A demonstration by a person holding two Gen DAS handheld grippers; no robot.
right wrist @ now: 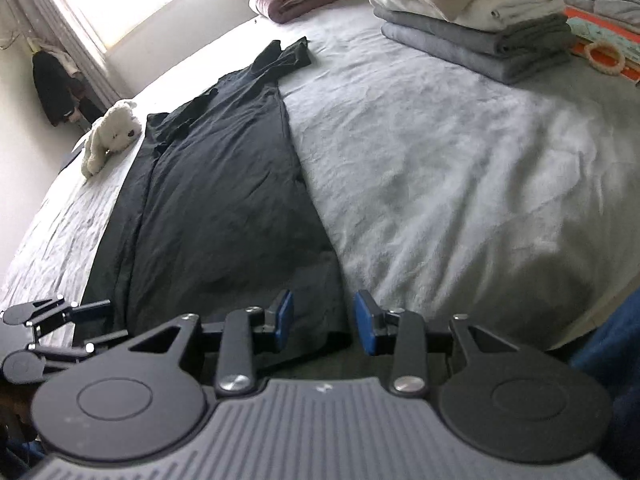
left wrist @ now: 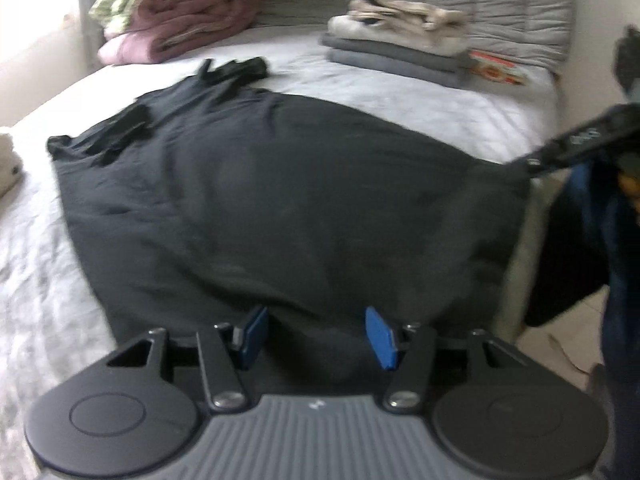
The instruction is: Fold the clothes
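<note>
Garment: a black dress [left wrist: 280,200] lies spread flat on the bed [left wrist: 400,92], its hem at the near edge and its straps toward the far side; in the right wrist view it [right wrist: 224,200] reads as a long strip on the left half of the bed.
Left tool [left wrist: 318,338]: blue pads [left wrist: 382,338] stand well apart, just over the near hem of the dress, with nothing between them.
Right tool [right wrist: 324,322]: pads [right wrist: 366,324] also wide apart, over the near right corner of the dress, gripping nothing; in the left wrist view its arm reaches toward the right edge of the dress.
Folded pile [right wrist: 472,16]: cream and grey clothes stacked at the far right of the bed.
Blankets [left wrist: 192,16]: a rolled mauve bundle at the far left.
Soft toy [right wrist: 110,134]: a white plush dog lying left of the dress, near it.
</note>
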